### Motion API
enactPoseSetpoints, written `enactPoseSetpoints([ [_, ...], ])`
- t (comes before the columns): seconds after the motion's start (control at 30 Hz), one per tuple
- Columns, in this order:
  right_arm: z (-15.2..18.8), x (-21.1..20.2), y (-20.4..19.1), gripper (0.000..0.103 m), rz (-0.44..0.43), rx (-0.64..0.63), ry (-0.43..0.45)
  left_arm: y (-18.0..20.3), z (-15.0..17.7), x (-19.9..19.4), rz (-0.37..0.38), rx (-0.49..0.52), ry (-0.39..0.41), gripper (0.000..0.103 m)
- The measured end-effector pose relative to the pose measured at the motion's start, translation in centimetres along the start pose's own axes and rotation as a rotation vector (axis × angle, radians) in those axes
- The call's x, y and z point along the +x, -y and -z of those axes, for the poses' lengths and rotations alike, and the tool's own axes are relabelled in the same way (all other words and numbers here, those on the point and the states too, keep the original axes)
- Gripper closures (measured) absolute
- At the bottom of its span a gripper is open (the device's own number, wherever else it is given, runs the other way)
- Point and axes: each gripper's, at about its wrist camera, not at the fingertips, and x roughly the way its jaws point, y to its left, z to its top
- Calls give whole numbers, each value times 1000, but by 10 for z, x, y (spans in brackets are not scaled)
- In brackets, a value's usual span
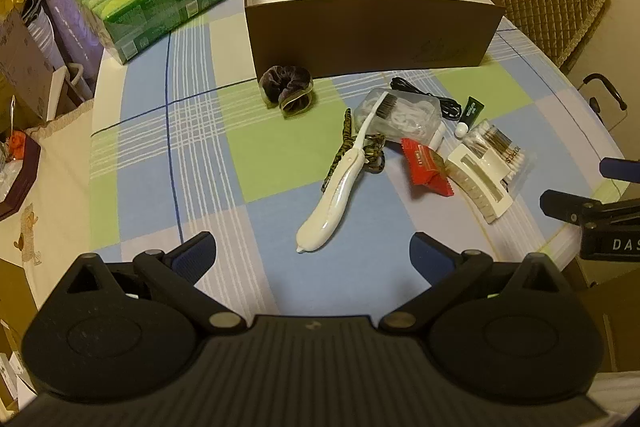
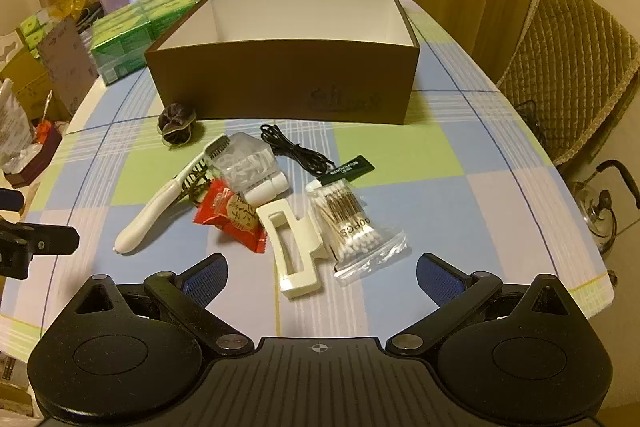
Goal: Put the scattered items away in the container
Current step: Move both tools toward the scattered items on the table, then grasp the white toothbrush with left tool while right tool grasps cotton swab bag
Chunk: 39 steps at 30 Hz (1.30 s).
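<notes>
While both the left gripper and right gripper hover wide apart and empty, the white electric toothbrush, cream hair claw and bagged cotton swabs lie before the open brown cardboard box.

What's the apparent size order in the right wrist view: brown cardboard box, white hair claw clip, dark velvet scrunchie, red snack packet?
1. Brown cardboard box, by far.
2. White hair claw clip and red snack packet: look alike; the clip is nearer the camera, so unranked.
3. Dark velvet scrunchie, smallest, though farthest of the small items.
</notes>
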Motion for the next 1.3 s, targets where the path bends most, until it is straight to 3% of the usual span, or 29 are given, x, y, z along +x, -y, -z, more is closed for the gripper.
enactPoseSetpoints([
  [0.4,-16,14,8,0,-28,-30,-9,1,-11,10,-22,-20,37,1],
  [0.8,-24,30,45,0,-46,-56,68,9,-16,27,-77,37,110,2],
  [1.03,-24,54,61,0,-111,-76,39,9,-15,44,-51,58,112,10],
  [1.07,-25,58,62,3,-116,-79,34,9,-15,46,-49,65,111,12],
  [1.1,-26,62,65,24,-141,-86,24,10,-14,49,-45,76,111,15],
  [1.13,-26,67,67,32,-156,-87,9,11,-14,52,-42,85,107,19],
  [1.3,-27,81,71,32,-187,-111,-12,13,-16,66,-32,84,83,22],
])
